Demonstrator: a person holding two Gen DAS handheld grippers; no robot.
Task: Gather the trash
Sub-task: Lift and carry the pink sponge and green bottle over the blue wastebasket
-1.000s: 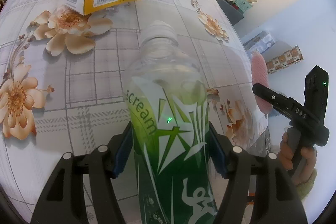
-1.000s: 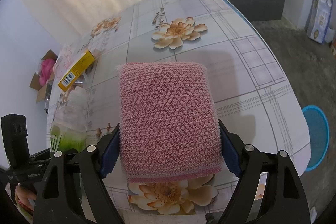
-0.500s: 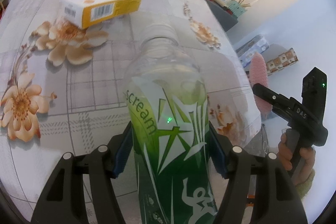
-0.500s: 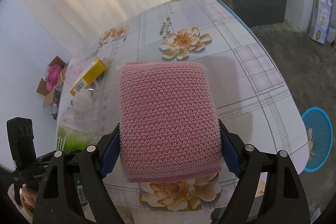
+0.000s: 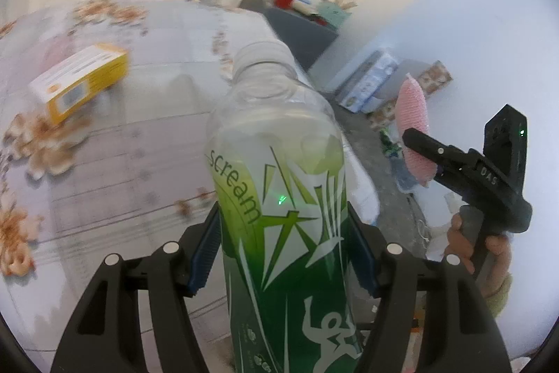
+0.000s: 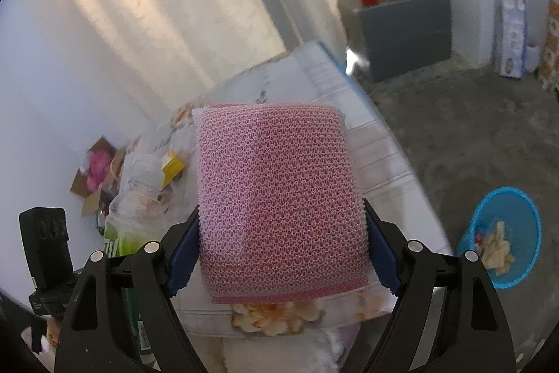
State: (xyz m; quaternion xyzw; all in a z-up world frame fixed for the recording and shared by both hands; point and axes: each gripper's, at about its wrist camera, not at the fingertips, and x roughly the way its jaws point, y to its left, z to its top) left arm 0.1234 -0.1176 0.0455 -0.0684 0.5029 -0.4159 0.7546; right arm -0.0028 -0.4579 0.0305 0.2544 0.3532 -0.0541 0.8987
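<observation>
Green and white plastic fills the middle of your left wrist view: your left gripper is clamped on an empty drink bottle, its blue pads pressed against both sides of the label, the uncapped neck pointing up and away from you. Below and beyond the bottle lies the flower-patterned tablecloth, blurred, with a yellow and white carton lying on it to the left, well apart from the bottle.

Your right gripper is closed on a pink mesh scouring pad, the pads squeezing its two side edges so it stands flat across the view above the table's near edge. From the left wrist view you can see that same gripper off to the right with the pad edge-on in its jaws, and your hand around the handle.

On the floor to the right of the table sits a blue basket with some pale scraps in it. A grey cabinet stands by the curtain, and an open cardboard box with something pink inside lies by the far wall
</observation>
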